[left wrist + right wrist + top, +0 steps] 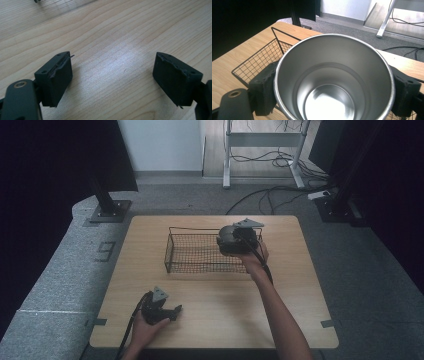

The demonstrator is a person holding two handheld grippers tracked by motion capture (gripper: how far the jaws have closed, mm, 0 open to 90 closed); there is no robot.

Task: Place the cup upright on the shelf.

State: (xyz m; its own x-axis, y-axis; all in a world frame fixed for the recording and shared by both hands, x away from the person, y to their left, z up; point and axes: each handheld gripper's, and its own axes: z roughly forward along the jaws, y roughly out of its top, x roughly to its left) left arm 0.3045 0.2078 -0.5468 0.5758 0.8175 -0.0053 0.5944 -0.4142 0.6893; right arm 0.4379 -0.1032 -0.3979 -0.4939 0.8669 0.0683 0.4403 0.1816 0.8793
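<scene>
Over the basket's (200,251) right end, right gripper (332,87) clamped on a steel cup (332,75), left gripper (112,80) near the basket, wide open, empty, on the table (215,310)

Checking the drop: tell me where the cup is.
The cup sits between the right gripper's jaws, over the right end of the basket in the high view.

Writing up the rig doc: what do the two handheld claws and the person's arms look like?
Both the left claw and the right claw are black, each topped by a grey three-cornered plate and trailing a black cable. The jaws are blocky, with round screw holes and worn pad edges. Forearms are bare, no sleeves in view.
</scene>
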